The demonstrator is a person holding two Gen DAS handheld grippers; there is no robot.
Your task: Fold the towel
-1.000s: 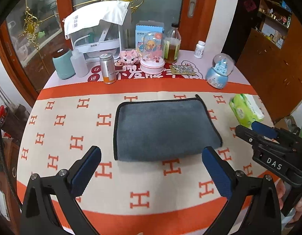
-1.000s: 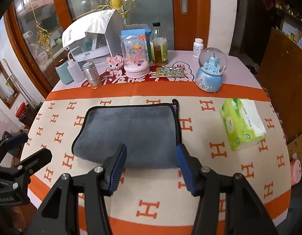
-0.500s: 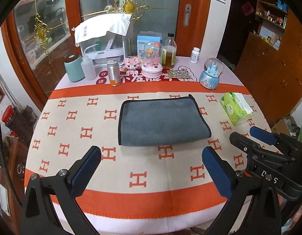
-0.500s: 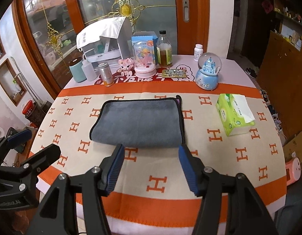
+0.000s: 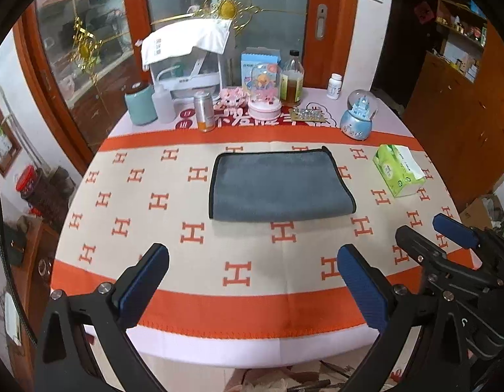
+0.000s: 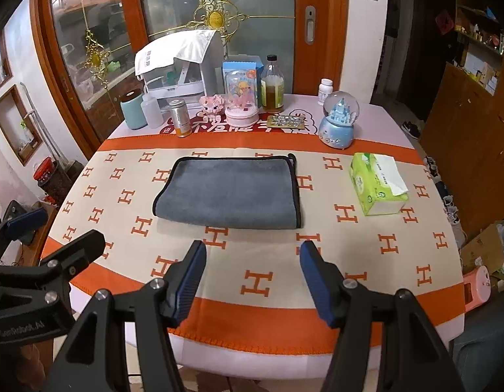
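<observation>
My left gripper (image 5: 252, 281) hangs over the near edge of the table, its blue pads spread wide with nothing between them. My right gripper (image 6: 252, 277) is likewise parted and empty, hovering above the orange border of the tablecloth (image 6: 258, 313). Neither touches anything.

The grey towel (image 5: 278, 186) lies flat in the middle of the H-patterned cloth, well apart from both my claws. In the right wrist view the towel (image 6: 232, 192) shows as a neat rectangle with black piping along its far edge and both short sides, while its near edge looks rounded and unpiped. That reads to me as a fold line, so I judge that at least one fold is already made and the towel is lying doubled, edges lined up. A small loop sticks up at its far right corner.

Whether a further fold is wanted I cannot tell from here; the task sentence only says to fold it. If one fold is enough, the work looks finished, with both claws clear. If it should be smaller, a second fold across the short way is left.

The green tissue pack (image 6: 376, 183) sits to the right of the towel, near but apart, and the snow globe (image 6: 338, 121) and bottles stand along the far side, out of the way.
</observation>
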